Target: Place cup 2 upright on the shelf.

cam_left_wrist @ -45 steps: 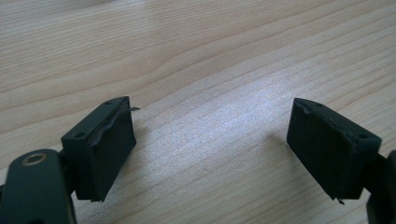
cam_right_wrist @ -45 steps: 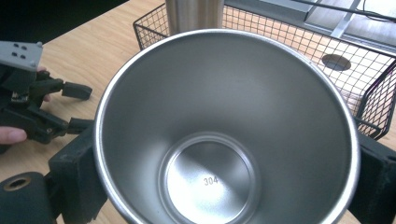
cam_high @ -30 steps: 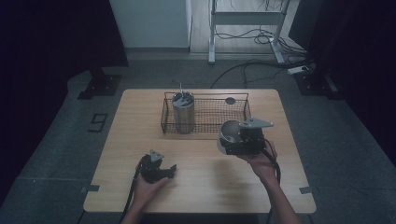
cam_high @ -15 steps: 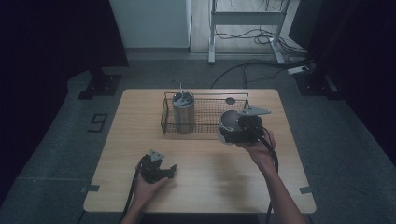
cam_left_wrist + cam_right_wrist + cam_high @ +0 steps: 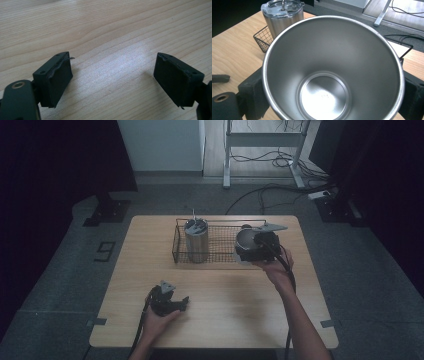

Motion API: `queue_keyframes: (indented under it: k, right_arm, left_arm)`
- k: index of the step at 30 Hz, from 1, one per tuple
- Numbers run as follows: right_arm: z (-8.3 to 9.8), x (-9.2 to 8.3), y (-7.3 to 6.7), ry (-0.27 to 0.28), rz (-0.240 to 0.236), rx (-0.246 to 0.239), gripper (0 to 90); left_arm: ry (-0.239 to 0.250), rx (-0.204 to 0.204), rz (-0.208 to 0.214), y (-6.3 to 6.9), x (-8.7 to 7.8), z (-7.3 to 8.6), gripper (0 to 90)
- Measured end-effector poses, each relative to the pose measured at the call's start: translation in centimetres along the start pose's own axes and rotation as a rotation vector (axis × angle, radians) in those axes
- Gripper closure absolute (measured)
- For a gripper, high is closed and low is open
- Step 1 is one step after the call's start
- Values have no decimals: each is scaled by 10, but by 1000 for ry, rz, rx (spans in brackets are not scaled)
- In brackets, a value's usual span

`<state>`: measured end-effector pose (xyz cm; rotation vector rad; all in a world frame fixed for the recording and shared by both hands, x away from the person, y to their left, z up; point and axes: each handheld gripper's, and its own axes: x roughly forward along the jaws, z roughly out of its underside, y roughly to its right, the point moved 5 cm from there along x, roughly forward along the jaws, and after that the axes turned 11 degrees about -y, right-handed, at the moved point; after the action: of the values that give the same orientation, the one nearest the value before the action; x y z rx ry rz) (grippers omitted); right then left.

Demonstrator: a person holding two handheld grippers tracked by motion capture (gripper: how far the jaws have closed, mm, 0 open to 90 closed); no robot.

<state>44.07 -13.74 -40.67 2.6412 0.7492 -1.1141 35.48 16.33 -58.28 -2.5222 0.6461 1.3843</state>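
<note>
the right gripper [image 5: 257,245] pinches a steel cup [image 5: 332,70], its black jaws pressed against the cup's outer wall on either side, as the right gripper view shows; the open mouth of the cup tilts back toward that gripper's camera, so the bare shiny bottom is plain to see. in the high view this gripper and its cup [image 5: 245,240] hang over the right end of a wire basket [image 5: 220,255], with the person's right hand [image 5: 275,267] just behind the gripper and the forearm running back to the near edge of the table. beyond the cup and to its left, in the far end of the same basket, a lidded steel tumbler [image 5: 282,17] stands upright, a straw rising through its clear lid; it stands apart from the held cup. the left gripper [image 5: 167,301] rests low on the wooden table [image 5: 225,305], well apart from the basket and nearer the person, gripped from behind by the left hand [image 5: 157,322]. the left gripper view has its two black jaws standing spread with nothing between them but bare wood grain directly below and ahead.
</note>
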Motion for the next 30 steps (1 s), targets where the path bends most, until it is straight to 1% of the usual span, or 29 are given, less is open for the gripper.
queue_keyframes:
  k: [5,13,16,22,27,30]
  right_arm:
    - [-7,6,5,-1,3,13,72]
    - [-16,13,9,-11,10,11,71]
    - [-19,16,12,-10,6,16,72]
    - [-25,21,17,-15,17,15,72]
    - [-31,26,21,-6,18,25,72]
    - [-33,28,21,-11,19,22,71]
  left_arm:
    - [-1,2,1,0,0,0,150]
    - [0,3,3,0,0,0,151]
    - [0,3,2,0,0,0,151]
    - [0,4,4,0,0,0,151]
    - [0,4,5,0,0,0,151]
    - [0,4,7,-1,0,0,151]
